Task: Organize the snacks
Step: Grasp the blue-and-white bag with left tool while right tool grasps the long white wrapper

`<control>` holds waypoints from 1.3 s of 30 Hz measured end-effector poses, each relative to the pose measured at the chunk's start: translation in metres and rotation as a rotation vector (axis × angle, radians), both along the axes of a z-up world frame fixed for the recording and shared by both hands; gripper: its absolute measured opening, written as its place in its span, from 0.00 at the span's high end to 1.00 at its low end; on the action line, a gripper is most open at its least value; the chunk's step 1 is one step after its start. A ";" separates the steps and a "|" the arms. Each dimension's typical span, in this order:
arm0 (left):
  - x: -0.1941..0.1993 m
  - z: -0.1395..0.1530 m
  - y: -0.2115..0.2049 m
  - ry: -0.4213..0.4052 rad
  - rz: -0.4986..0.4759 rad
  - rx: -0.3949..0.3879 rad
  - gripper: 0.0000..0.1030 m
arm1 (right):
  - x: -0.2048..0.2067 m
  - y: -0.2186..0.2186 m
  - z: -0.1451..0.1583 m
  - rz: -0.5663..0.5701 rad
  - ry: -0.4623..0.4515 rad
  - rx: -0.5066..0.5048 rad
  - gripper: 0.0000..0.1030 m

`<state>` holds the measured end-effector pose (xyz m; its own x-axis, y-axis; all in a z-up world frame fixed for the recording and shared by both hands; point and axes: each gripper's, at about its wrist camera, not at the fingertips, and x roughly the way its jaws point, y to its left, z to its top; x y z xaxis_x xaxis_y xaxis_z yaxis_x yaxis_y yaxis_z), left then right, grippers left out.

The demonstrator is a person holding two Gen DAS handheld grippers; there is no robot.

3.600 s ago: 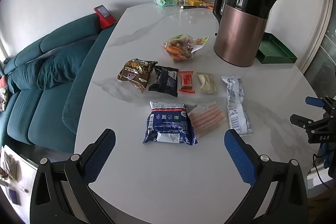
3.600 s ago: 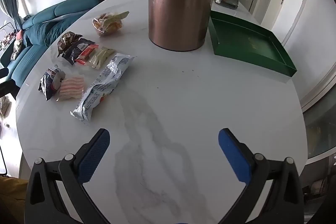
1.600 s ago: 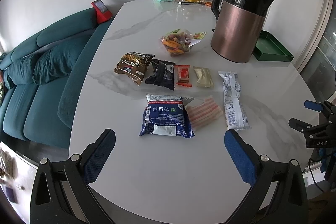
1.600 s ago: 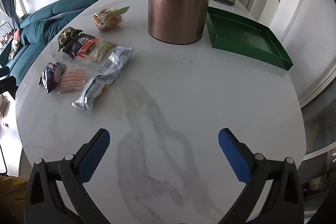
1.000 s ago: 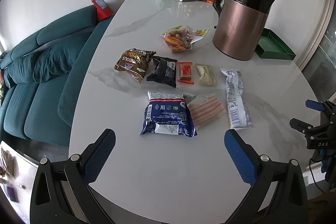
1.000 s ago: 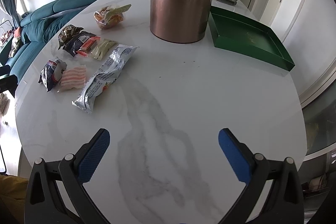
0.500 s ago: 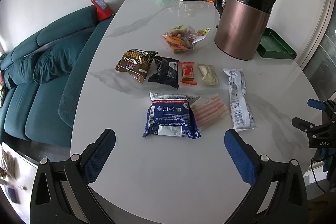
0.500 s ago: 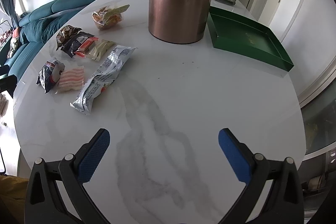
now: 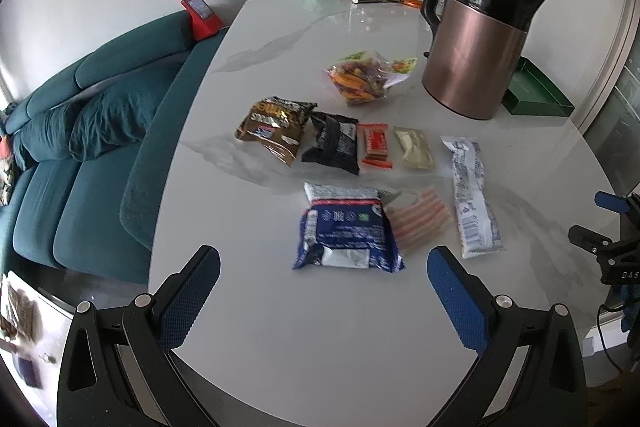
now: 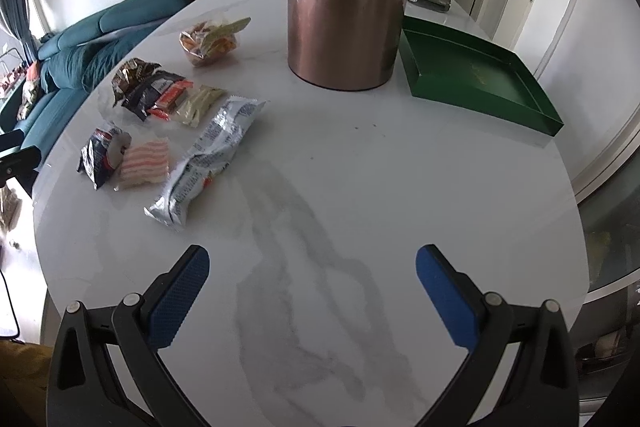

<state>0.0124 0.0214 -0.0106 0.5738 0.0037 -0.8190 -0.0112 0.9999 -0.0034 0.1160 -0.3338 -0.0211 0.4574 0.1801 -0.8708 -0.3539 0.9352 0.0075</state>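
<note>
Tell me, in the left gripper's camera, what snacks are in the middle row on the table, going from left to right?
Brown chip bag → black packet → red bar → pale green packet → long white wrapper.

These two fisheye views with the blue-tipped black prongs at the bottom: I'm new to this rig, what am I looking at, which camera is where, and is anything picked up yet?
Each picture comes from a camera on a hand-held gripper, looking forward along its two fingers. The prongs are those fingers. In the left wrist view the left gripper is open and empty over the white table, facing the snacks: a blue packet, a pink striped pack, a long silver wrapper and smaller packs behind. The right gripper is also open and empty over bare marble, with a copper kettle and an empty green tray ahead. Nothing is held.
</note>
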 end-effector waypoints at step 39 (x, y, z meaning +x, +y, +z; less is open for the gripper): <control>0.061 -0.063 0.001 0.159 -0.042 0.003 0.01 | 0.043 0.085 -0.023 0.047 0.062 0.075 0.00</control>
